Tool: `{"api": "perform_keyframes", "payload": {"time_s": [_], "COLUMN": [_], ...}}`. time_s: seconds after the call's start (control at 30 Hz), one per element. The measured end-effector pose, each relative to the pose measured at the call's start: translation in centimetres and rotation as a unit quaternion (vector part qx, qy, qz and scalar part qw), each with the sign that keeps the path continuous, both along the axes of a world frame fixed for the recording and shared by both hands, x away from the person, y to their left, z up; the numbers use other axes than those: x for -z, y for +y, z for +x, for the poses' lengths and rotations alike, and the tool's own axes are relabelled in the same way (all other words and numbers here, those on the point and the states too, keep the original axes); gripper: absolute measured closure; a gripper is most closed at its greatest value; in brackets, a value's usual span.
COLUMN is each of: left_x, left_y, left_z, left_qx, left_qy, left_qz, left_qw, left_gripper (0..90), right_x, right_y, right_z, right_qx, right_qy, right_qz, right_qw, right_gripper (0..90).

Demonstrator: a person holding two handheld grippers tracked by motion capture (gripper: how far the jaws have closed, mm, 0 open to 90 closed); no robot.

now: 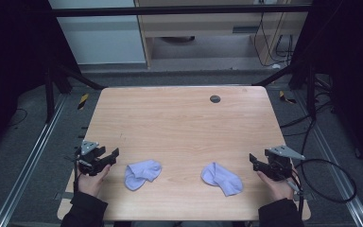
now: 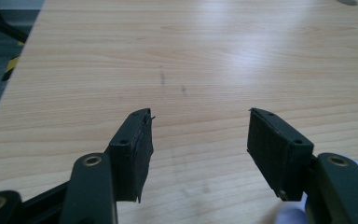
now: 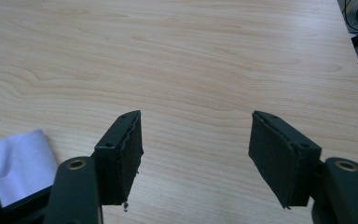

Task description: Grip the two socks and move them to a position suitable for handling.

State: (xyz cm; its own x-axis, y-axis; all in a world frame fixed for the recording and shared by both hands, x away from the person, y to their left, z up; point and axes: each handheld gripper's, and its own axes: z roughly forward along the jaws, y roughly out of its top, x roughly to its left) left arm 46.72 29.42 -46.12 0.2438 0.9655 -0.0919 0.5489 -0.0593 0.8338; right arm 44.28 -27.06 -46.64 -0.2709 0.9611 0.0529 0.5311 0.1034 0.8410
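Logging what I have on the wooden table, taken as my reference for every place: two pale lavender socks and my two grippers, all along its near half. Left sock, crumpled and partly folded over itself, lies left of the table's middle, close to the near edge. Right sock, flatter with its toe angled toward the near edge, lies right of the middle; the two are well apart with bare wood between. Left gripper, held in my left hand at the table's left edge, points toward the left sock and is near it without touching; in the left gripper view its jaws stand spread wide over bare wood, holding nothing, a sliver of lavender cloth at the lower right corner. Right gripper, held in my right hand at the table's right edge, is released likewise, jaws parted and empty, with the right sock's edge beside its left jaw. One dark round grommet sits near the table's far edge.
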Motion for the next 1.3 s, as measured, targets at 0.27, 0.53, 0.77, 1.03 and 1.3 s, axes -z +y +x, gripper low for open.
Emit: {"api": "perform_keyframes", "payload": {"time_s": [0.27,0.53,0.77,1.03,1.3], "left_x": [-0.8,-1.4,-1.5,-1.2,-1.0], "left_y": [-2.5,-5.7,-8.7,-12.6,-15.4], "left_z": [-0.9,-0.8,-1.0,-0.8,-0.9], "left_qx": [0.043,0.074,0.107,0.140,0.160], "left_qy": [-0.006,-0.016,-0.017,-0.012,-0.011], "left_qz": [-0.009,-0.005,0.002,0.003,0.008], "left_qw": [0.9990,0.9971,0.9941,0.9901,0.9870], "left_gripper": [44.4,43.8,43.8,44.8,45.7], "right_x": [-0.6,-1.2,-1.4,-1.1,-0.7], "right_y": [1.1,2.4,3.8,4.8,5.1], "right_z": [-0.7,-2.1,-2.3,-2.9,-3.3], "right_qx": [-0.026,-0.058,-0.085,-0.111,-0.123], "right_qy": [0.001,0.012,0.012,0.019,0.027], "right_qz": [-0.005,-0.001,-0.006,-0.014,-0.016], "right_qw": [0.9997,0.9982,0.9963,0.9936,0.9919], "right_gripper": [44.8,46.3,44.5,46.0,48.6]}}
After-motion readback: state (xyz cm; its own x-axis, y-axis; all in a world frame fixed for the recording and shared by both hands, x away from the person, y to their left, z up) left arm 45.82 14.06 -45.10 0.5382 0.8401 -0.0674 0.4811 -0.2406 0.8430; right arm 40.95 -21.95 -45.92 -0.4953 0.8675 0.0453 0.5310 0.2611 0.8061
